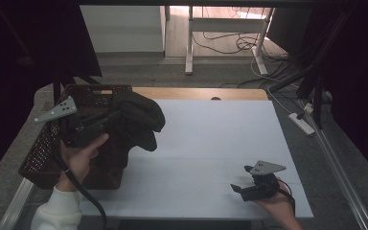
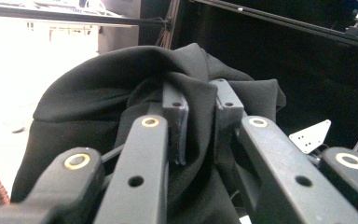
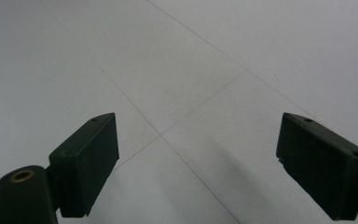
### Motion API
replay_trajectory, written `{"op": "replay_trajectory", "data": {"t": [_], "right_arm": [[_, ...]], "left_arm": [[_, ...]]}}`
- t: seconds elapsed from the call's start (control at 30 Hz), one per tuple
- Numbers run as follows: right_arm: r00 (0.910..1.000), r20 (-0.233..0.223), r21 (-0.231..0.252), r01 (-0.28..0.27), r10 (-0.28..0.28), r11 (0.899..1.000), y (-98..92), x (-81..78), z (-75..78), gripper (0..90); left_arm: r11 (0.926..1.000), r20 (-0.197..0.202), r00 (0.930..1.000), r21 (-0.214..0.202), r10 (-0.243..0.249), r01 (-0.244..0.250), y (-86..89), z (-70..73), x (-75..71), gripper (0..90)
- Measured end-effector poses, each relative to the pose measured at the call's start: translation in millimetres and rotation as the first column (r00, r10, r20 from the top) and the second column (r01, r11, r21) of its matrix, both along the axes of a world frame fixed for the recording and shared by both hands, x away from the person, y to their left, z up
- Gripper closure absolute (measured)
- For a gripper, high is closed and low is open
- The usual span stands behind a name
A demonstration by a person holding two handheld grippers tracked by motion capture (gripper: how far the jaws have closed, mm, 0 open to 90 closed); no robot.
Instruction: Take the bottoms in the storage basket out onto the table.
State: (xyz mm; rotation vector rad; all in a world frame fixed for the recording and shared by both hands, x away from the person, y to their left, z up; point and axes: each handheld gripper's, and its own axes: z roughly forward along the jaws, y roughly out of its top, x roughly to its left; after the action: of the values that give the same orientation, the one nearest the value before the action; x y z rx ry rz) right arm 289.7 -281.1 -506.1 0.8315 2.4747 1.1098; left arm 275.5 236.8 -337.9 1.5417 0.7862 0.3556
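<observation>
Far left on the table, the brown basket (image 1: 38, 158) sits at the edge of the white mat (image 1: 211, 143), its near corner hanging past it. Just above it, the left hand (image 1: 79, 155) grips the left gripper (image 1: 112, 116), grey plate (image 1: 56, 111) on top, cable (image 1: 84, 194) trailing down past the white sleeve (image 1: 57, 213). And the jaws are pinched tight on a fold of the black cloth (image 1: 136, 122). In the left gripper view you can see the cloth (image 2: 98, 98) bunched between the two pads (image 2: 177, 112), only a narrow gap with fabric filling it. The cloth is lifted, draping down over the basket's right side and onto the mat beside it.

Across to the right, open mat in the middle. Near the front right corner, the right hand (image 1: 280, 206) holds the right gripper (image 1: 239, 188) low over the mat, well apart from the cloth. In the right gripper view its jaws stand wide, nothing between them but mat (image 3: 191, 93).
</observation>
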Motion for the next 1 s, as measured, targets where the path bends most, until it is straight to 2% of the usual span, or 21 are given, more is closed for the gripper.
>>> {"op": "replay_trajectory", "data": {"t": [0.2, 0.9, 1.0], "right_arm": [[1.0000, -0.001, -0.004, -0.002, 0.002, 1.000, 0.1, 0.2, -0.3, 13.0], [1.0000, -0.001, -0.010, 0.001, -0.001, 1.000, 0.3, 0.2, -0.4, 13.2], [1.0000, -0.001, -0.011, 0.000, 0.000, 1.000, 0.5, 0.2, -0.5, 13.2]], "left_arm": [[0.9998, 0.018, 0.9997, -0.001, -0.018, 0.018, -7.5, 4.7, -1.8, 78.6], [0.9971, 0.025, 0.9969, -0.009, -0.075, 0.076, -31.5, 6.3, 2.9, 78.6], [0.9966, 0.025, 0.9963, 0.002, -0.083, 0.083, -35.7, 5.5, 4.2, 78.6]]}}
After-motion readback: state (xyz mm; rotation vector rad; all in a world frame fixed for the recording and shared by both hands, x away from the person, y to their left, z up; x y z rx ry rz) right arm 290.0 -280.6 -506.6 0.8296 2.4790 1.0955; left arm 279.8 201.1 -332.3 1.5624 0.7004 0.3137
